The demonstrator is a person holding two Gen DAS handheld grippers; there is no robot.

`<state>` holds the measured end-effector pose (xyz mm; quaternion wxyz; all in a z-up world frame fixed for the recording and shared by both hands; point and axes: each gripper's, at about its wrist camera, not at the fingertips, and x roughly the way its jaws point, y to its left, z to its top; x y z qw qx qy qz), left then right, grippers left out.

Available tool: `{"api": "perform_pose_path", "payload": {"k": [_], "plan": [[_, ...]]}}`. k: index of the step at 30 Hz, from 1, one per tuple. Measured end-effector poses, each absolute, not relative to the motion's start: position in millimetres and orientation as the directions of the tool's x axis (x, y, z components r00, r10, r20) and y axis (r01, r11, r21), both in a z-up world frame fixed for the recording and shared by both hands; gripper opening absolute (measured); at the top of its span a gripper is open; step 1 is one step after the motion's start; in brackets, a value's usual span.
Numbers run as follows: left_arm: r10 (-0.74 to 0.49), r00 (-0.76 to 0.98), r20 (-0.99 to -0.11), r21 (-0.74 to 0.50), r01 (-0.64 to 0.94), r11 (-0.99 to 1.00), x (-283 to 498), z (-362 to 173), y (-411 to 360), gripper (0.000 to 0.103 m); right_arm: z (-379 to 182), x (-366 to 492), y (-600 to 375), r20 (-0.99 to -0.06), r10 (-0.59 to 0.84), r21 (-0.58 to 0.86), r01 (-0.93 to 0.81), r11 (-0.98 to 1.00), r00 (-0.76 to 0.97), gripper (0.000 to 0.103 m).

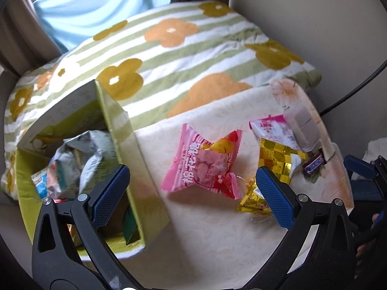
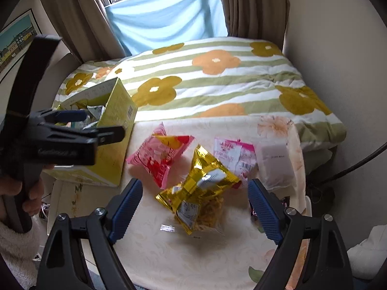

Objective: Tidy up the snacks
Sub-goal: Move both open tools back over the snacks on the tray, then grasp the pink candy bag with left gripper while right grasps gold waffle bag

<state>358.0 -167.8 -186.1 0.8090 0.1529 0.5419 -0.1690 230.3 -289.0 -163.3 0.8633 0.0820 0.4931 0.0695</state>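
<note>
My right gripper (image 2: 194,207) is spread wide, empty, gold snack bag (image 2: 198,193) lying between the pads on the table (image 2: 193,261). Approx. procedure: lower, centre on bag body, pinch gently, since crinkly foil may slip. Left gripper (image 1: 191,193) also spread, empty, hovering by the green box (image 1: 135,159) at 10 o'clock. Pink marshmallow bag (image 1: 205,166) at 12 o'clock, beyond.

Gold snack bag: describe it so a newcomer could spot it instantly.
Start at the green box on the cream tablecloth, then look to its right, past the pink marshmallow bag. The gold snack bag lies nearest the camera, the only shiny metallic checkered pack among pink and white ones.
</note>
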Motion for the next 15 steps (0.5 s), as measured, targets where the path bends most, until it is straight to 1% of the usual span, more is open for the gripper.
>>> {"api": "perform_pose_path", "payload": {"k": [5, 8, 10, 11, 12, 15], "plan": [[-0.019, 0.278, -0.96, 0.119, 0.471, 0.874, 378, -221, -192, 0.103, -194, 237, -298, -0.858, 0.264, 0.289, -0.012, 0.957, 0.441, 0.086], [0.008, 0.238, -0.971, 0.13, 0.503, 0.855, 385, -239, -200, 0.103, -213, 241, -302, -0.86, 0.28, 0.324, 0.035, 0.945, 0.426, 0.086], [0.021, 0.216, -0.976, 0.136, 0.531, 0.837, 388, -250, -205, 0.103, -221, 242, -303, -0.863, 0.275, 0.335, 0.072, 0.94, 0.423, 0.09], [0.028, 0.202, -0.979, 0.136, 0.548, 0.826, 390, -257, -208, 0.103, -226, 242, -303, -0.865, 0.269, 0.338, 0.096, 0.936, 0.424, 0.098], [0.032, 0.19, -0.981, 0.135, 0.56, 0.817, 391, -261, -210, 0.103, -227, 242, -302, -0.865, 0.262, 0.339, 0.113, 0.934, 0.428, 0.1], [0.021, 0.172, -0.985, 0.12, 0.594, 0.795, 395, -269, -213, 0.103, -231, 242, -298, -0.866, 0.234, 0.334, 0.164, 0.928, 0.441, 0.1]]}}
